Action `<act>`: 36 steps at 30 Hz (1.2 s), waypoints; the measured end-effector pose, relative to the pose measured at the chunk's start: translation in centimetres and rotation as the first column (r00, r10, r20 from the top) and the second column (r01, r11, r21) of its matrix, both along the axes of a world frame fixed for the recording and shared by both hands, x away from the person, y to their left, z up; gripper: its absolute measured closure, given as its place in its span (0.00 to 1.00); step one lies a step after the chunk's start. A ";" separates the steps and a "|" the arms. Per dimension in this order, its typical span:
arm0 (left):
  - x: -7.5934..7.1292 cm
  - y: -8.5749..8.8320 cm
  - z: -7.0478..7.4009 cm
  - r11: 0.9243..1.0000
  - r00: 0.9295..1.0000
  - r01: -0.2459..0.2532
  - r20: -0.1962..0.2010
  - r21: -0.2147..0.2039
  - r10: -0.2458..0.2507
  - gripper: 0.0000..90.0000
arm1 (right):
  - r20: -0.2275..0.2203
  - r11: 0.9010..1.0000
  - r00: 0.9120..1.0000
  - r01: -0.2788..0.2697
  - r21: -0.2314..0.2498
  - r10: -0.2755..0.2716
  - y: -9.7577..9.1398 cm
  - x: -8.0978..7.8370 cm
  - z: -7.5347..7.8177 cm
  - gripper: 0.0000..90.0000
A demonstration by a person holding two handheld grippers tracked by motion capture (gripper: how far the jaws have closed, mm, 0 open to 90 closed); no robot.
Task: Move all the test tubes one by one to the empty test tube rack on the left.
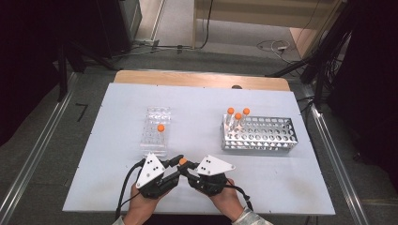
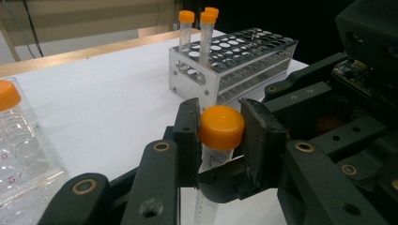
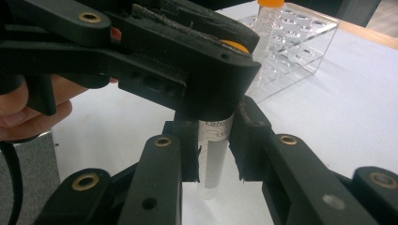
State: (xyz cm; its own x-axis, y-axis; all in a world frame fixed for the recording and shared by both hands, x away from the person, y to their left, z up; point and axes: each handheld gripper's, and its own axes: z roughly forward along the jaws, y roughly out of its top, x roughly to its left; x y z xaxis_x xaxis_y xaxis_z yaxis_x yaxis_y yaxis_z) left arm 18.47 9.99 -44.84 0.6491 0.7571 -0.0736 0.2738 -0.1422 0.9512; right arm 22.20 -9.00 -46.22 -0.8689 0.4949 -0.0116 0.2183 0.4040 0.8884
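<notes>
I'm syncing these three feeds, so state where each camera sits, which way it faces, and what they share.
High view: above the person's side, facing forward and down on the white table; both hands, left gripper, right gripper.
Left gripper view: rides the left gripper, facing the metal rack; its jaws clamp the orange cap.
Right gripper view: rides the right gripper, facing the clear rack; its jaws hold the tube.
Shared: that capped tube.

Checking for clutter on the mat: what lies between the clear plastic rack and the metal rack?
Nothing: in the high view, bare white table top separates the clear rack from the metal rack.
</notes>
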 end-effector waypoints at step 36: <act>2.0 7.0 4.5 0.981 0.985 -0.170 0.004 -0.090 0.171 0.78 | -0.052 0.983 0.982 0.183 0.034 -0.181 -7.2 2.3 1.2 0.31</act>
State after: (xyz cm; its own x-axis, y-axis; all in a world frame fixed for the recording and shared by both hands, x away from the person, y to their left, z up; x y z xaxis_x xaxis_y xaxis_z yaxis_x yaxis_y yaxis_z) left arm 20.45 17.01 -40.38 0.5120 0.8477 -0.1389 0.2753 -0.0088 0.9613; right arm 24.55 -16.21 -45.05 -0.7632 0.6442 0.0501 0.3282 0.3197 0.8889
